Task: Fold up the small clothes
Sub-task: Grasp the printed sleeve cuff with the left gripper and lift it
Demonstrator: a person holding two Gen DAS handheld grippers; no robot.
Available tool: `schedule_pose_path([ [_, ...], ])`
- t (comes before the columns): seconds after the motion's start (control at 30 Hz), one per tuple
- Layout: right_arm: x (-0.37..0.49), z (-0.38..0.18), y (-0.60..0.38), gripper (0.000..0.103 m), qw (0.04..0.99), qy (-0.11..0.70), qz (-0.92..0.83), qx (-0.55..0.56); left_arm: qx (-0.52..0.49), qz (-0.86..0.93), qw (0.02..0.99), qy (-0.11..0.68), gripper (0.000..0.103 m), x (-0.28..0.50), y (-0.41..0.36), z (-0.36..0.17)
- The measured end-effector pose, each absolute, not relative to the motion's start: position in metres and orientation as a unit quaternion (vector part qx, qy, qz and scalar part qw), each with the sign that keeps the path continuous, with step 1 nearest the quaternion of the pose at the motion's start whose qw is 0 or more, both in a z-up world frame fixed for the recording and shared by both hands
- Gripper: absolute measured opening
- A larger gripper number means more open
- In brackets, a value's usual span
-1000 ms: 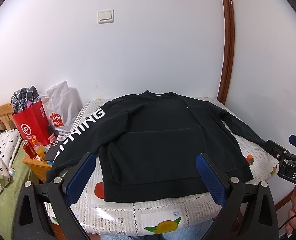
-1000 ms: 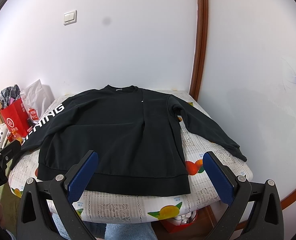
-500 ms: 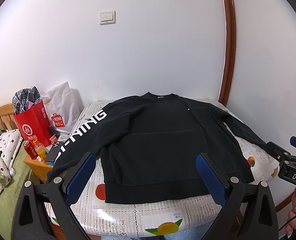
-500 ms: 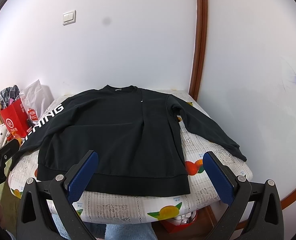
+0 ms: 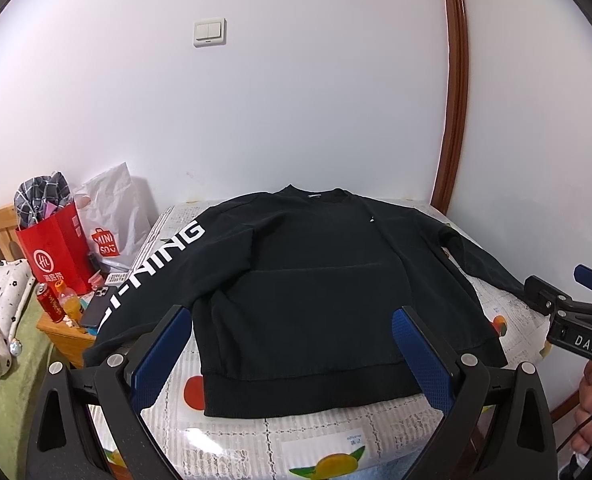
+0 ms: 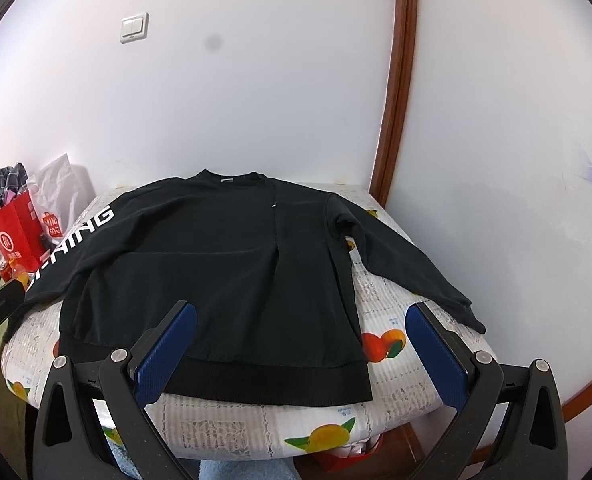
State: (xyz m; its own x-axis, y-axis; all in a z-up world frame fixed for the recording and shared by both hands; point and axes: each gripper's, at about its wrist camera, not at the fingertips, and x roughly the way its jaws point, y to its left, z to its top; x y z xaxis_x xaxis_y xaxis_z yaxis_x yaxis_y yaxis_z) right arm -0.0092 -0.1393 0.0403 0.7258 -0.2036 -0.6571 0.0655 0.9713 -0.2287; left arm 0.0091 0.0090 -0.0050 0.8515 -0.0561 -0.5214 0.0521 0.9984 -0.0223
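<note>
A black long-sleeved sweatshirt (image 5: 316,280) lies flat and face up on the table, collar toward the wall, hem toward me. White lettering runs down its left sleeve (image 5: 163,260). It also shows in the right wrist view (image 6: 215,272), with the right sleeve (image 6: 408,268) stretched to the table's right edge. My left gripper (image 5: 291,316) is open and empty, held above the hem. My right gripper (image 6: 300,312) is open and empty, above the hem's right part. The right gripper also shows at the left wrist view's right edge (image 5: 568,304).
The table has a fruit-print cover (image 5: 324,432). A red paper bag (image 5: 51,252) and a white plastic bag (image 5: 111,216) stand on a low wooden stand at the left, with a can, a bottle and a phone (image 5: 95,308). White walls and a brown door frame (image 6: 396,80) stand behind.
Both grippers have shifted only slightly; the view has drifted a little. The sweatshirt has not moved and both grippers stay open.
</note>
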Motion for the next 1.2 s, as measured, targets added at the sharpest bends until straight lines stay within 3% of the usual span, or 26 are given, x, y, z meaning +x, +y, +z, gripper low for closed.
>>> schedule_pose_path([
  [0.3, 0.025, 0.017, -0.151, 0.103, 0.914, 0.390, -0.075, -0.081, -0.051, -0.009, 0.946, 0.319, 0.101, 0.050, 0.048, -0.034],
  [0.63, 0.076, -0.046, -0.138, 0.102, 0.891, 0.441, -0.060, -0.094, -0.143, 0.045, 0.907, 0.394, 0.099, 0.093, 0.130, -0.104],
  [0.7, 0.087, -0.059, -0.136, 0.102, 0.885, 0.450, -0.063, -0.102, -0.180, 0.053, 0.900, 0.394, 0.089, 0.096, 0.149, -0.118],
  [0.87, 0.107, -0.084, -0.132, 0.102, 0.874, 0.470, -0.065, -0.110, -0.258, 0.065, 0.885, 0.382, 0.077, 0.103, 0.190, -0.150],
  [1.07, 0.127, -0.108, -0.130, 0.102, 0.860, 0.490, -0.066, -0.123, -0.314, 0.069, 0.876, 0.360, 0.072, 0.125, 0.209, -0.171],
  [1.2, 0.139, -0.116, -0.132, 0.102, 0.856, 0.495, -0.068, -0.136, -0.340, 0.088, 0.868, 0.351, 0.063, 0.144, 0.220, -0.178],
])
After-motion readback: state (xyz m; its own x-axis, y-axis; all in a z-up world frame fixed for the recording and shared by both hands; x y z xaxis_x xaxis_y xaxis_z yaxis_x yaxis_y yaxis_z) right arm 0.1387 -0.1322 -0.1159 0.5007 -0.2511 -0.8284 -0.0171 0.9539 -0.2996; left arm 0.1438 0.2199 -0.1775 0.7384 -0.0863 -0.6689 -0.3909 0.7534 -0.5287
